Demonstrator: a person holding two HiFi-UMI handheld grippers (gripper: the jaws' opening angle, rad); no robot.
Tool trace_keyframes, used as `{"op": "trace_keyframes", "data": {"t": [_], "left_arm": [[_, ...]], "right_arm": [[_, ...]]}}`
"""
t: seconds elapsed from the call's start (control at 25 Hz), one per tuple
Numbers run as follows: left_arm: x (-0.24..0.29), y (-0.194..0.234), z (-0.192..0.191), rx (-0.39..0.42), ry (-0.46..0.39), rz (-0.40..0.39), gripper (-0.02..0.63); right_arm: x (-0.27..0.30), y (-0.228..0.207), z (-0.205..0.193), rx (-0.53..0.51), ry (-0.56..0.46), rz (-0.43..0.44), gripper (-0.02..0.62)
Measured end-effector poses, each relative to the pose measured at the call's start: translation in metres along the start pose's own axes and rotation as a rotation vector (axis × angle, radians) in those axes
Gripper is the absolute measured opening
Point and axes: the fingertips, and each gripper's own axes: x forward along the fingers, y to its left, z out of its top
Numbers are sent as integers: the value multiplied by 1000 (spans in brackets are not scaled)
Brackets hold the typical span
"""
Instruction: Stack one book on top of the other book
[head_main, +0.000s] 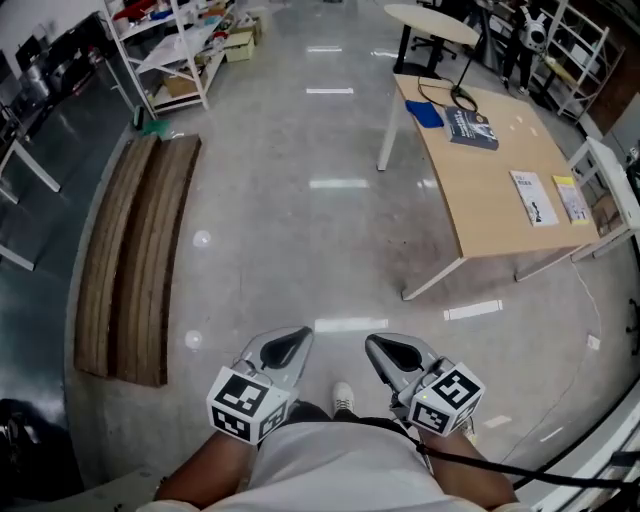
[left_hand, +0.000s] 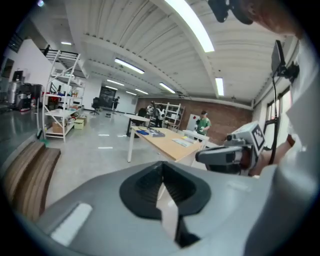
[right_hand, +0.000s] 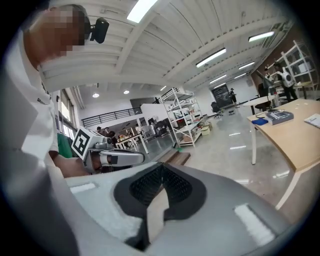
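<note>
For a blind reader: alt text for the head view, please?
The left gripper and right gripper, both shut and empty, are held side by side above a grey floor. A wooden table at upper right carries a dark book, a white book and a yellow booklet, all apart.

On the table (head_main: 490, 225) the print on the dark book (head_main: 472, 128), the white booklet (head_main: 533, 196) and the yellow booklet (head_main: 571, 197) is too small for me to read. I cannot tell what the blue thing (head_main: 425, 113) beside the dark book is. The head view's top edge cuts off the shelf rack (head_main: 165, 50).
</note>
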Motion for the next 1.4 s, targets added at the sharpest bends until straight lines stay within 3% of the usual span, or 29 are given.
{"op": "trace_keyframes", "data": {"t": [0.36,0.64,0.84,1.12,1.4], "left_arm": [[4,12,4,102,60,-201,6],[12,22,19,135,53,-339,6],[22,20,15,159,99,-422,6],[51,-17,23,207,106,-498,6],[99,-81,25,216,109,-516,6]], "right_arm": [[2,2,4,56,-81,-214,2],[-2,14,3,84,-118,-380,2],[-15,20,-4,110,-127,-478,2],[-53,1,-2,126,-176,-564,2],[-123,-38,-1,114,-226,-602,2]]}}
